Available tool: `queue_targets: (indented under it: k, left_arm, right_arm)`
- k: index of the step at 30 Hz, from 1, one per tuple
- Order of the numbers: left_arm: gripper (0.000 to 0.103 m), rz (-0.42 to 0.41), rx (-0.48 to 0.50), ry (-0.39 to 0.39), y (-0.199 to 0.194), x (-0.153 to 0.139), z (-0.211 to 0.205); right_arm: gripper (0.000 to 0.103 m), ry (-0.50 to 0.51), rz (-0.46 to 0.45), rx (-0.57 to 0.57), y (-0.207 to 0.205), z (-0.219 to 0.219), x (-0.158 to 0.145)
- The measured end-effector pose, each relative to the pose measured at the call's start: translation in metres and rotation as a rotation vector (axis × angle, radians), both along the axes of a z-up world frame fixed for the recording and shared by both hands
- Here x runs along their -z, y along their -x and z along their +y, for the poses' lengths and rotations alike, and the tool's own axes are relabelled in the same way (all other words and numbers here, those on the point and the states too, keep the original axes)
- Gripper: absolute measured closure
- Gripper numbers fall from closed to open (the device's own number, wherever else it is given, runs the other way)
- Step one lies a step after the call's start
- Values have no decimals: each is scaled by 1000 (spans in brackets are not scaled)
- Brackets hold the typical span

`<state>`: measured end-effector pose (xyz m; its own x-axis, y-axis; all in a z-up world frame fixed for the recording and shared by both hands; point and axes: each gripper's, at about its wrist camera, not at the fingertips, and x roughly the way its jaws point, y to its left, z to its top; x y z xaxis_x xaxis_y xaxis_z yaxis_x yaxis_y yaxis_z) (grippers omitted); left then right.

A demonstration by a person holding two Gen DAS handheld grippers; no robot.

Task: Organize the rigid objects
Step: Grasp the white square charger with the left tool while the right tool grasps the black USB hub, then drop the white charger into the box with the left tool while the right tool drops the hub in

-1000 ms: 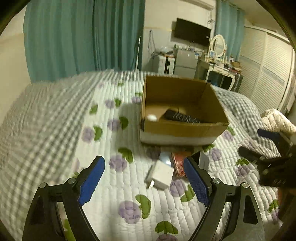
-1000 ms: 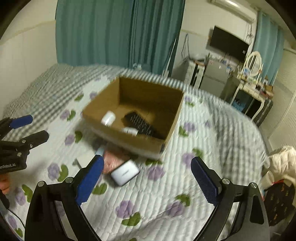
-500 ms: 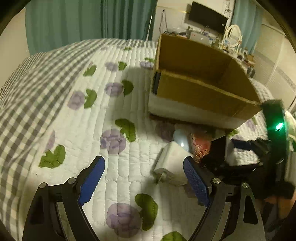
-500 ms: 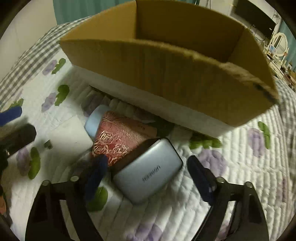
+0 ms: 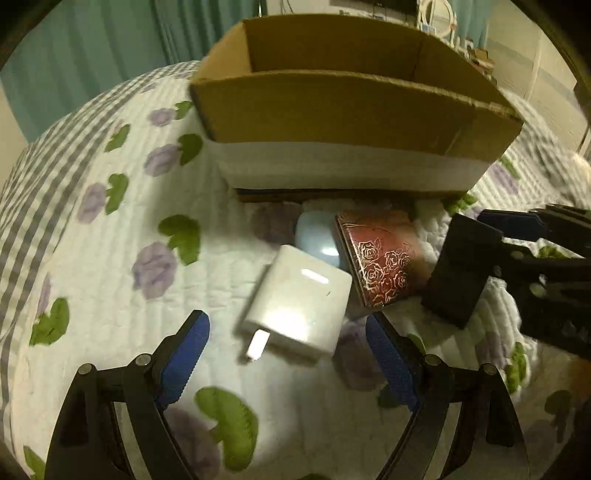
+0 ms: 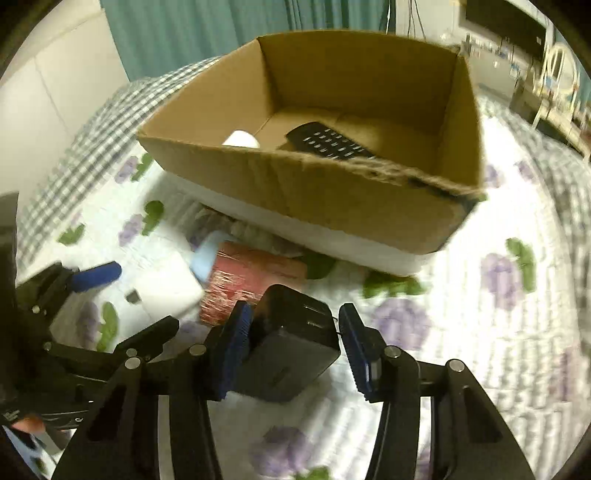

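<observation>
A white charger point(image 5: 299, 302) lies on the quilt just ahead of my open left gripper point(image 5: 288, 354), between its blue pads. Behind it lie a pale blue case point(image 5: 317, 236) and a red rose-patterned box point(image 5: 384, 262). My right gripper point(image 6: 291, 343) is shut on a dark power bank point(image 6: 291, 354) and holds it off the quilt; it also shows in the left wrist view point(image 5: 458, 273). The cardboard box point(image 6: 369, 192) stands behind, holding a black remote point(image 6: 328, 144) and a white object point(image 6: 241, 139).
The flowered quilt point(image 6: 498, 295) covers the bed, with a grey checked border point(image 5: 40, 166). Teal curtains point(image 6: 221, 29) hang behind. A dresser with a mirror point(image 6: 554, 77) stands at the far right.
My right gripper has closed on the power bank and lifted it off the quilt. My left gripper has moved closer to the white charger.
</observation>
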<state>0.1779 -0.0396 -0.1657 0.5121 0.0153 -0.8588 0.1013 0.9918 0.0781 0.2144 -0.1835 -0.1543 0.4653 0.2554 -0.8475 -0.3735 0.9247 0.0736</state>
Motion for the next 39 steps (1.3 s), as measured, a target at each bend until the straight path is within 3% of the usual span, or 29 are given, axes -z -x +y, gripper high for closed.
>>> queue_targets:
  k: [4,7,9,15,17,22,28,33,36,37,38,39]
  left_arm:
    - [18,-11,42,-48,-7,7,-11]
    - [38,8,68,-22,-12,12,-12]
    - [45,7,61,-30,-13,12,-10]
    - [48,-34,36,22,-1,-1,-2]
    - [48,-59,11,43,7,-11,5]
    - [49,-102,-43,97,22,-29,14]
    - [49,-134,-69,133,26,-43,25]
    - [49,-144,-79,157,20,-48,30]
    - [49,-145,-76,163,21,-50,32]
    - [49,-146,-73,165,22,-51,32]
    - [49,-146,-68,166,24,-52,31]
    - [49,-148,-64,164,27,-54,31]
  right_arm:
    - [54,-12,5,-10,3,-4,0]
    - [54,-14,0,-12,9,-4,0]
    - [54,-17,4,-9,5,-2,1]
    - [52,-40,7,31,-2,1,7]
    - [41,-11,12,61,-4,1,11]
    - [32,53,-1,143,-1,8,18]
    - [23,22,51,206,-9,13,31]
    - [18,52,65,232,-15,21,41]
    - [22,32,67,235,-14,20,42]
    - [40,18,61,220,-11,20,41]
    - [49,-8,41,198,-5,18,36]
    - [50,-8,10,193,1,19,32]
